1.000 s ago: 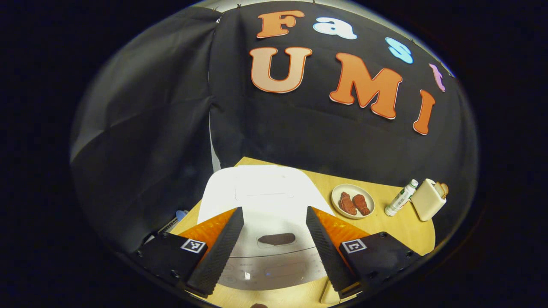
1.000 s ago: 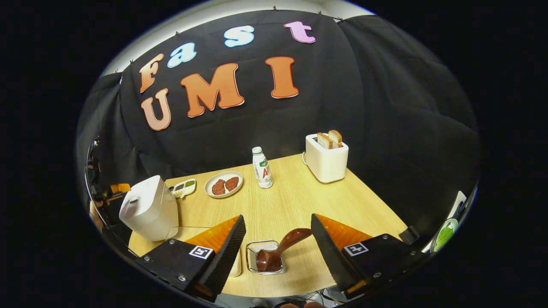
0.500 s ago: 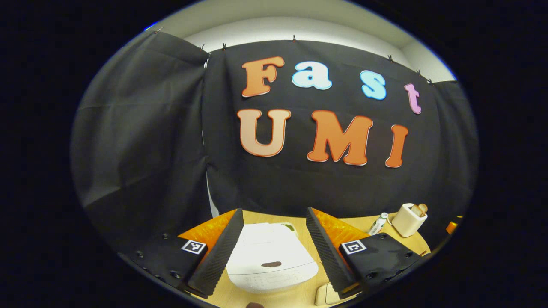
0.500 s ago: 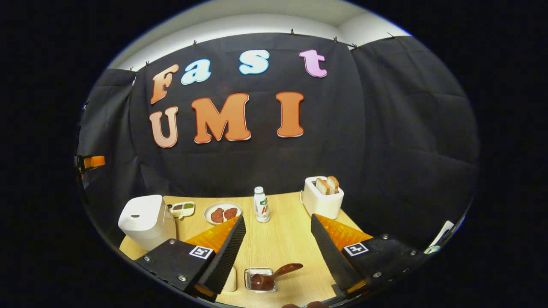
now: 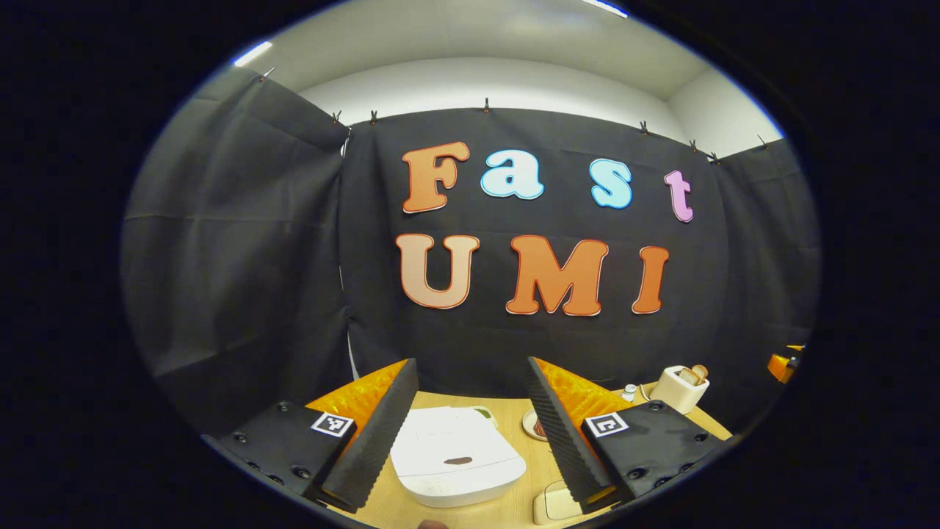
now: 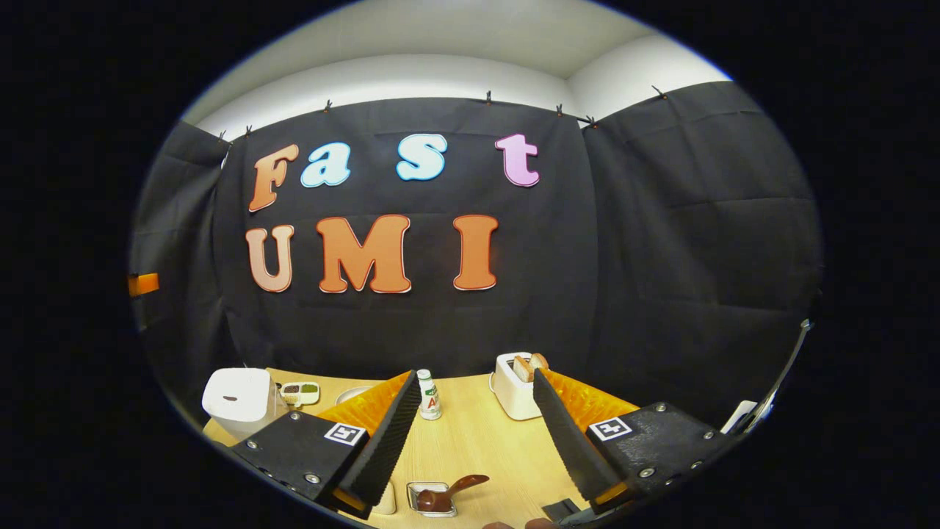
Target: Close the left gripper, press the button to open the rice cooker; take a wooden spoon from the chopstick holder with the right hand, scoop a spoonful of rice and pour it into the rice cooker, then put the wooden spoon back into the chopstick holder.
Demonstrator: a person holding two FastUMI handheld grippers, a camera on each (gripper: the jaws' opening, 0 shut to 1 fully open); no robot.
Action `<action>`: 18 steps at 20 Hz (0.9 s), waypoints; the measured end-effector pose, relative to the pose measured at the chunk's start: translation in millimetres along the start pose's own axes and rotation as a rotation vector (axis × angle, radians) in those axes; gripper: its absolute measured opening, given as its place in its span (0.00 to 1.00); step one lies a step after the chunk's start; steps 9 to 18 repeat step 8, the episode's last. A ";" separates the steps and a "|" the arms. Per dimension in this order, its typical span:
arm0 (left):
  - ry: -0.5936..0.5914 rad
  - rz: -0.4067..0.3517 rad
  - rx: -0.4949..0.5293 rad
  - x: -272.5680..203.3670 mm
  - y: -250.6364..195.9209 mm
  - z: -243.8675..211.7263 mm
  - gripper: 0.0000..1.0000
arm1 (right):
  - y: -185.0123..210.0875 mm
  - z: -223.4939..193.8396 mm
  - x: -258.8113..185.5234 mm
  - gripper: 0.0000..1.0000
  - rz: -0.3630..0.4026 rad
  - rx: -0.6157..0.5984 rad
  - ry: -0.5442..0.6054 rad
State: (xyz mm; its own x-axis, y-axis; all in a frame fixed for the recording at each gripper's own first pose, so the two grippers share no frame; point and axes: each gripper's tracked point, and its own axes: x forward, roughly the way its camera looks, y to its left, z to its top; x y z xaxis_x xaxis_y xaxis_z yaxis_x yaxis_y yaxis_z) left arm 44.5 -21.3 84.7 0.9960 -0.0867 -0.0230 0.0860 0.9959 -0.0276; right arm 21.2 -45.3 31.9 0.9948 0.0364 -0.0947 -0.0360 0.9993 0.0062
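Black cloth backs one wooden table [image 6: 477, 441]. On it: one closed cooker [image 5: 455, 464] at the left, one toaster [image 6: 514, 386], one bottle [image 6: 428, 397], and one spoon [image 6: 448, 494] in its holder [image 6: 429, 499], handle slanting up right. Both tongs, left [image 5: 470, 433] and right [image 6: 476, 433], stand apart, empty.

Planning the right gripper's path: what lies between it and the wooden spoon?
In the right gripper view, only bare table lies between the open right gripper and the wooden spoon, which leans out of the chopstick holder.
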 end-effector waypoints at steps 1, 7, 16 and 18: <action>-0.004 -0.004 0.002 0.5 -1.2 1.2 0.99 | -2.4 -1.0 -2.1 0.95 -0.007 0.007 0.001; -0.011 0.019 0.006 0.4 9.6 2.2 0.99 | -1.9 -12.1 -11.8 0.95 -0.022 0.033 0.019; -0.011 0.020 0.001 0.4 10.4 2.7 1.00 | -1.0 -12.4 -12.0 0.95 -0.025 0.031 0.018; -0.011 0.020 0.001 0.4 10.4 2.7 1.00 | -1.0 -12.4 -12.0 0.95 -0.025 0.031 0.018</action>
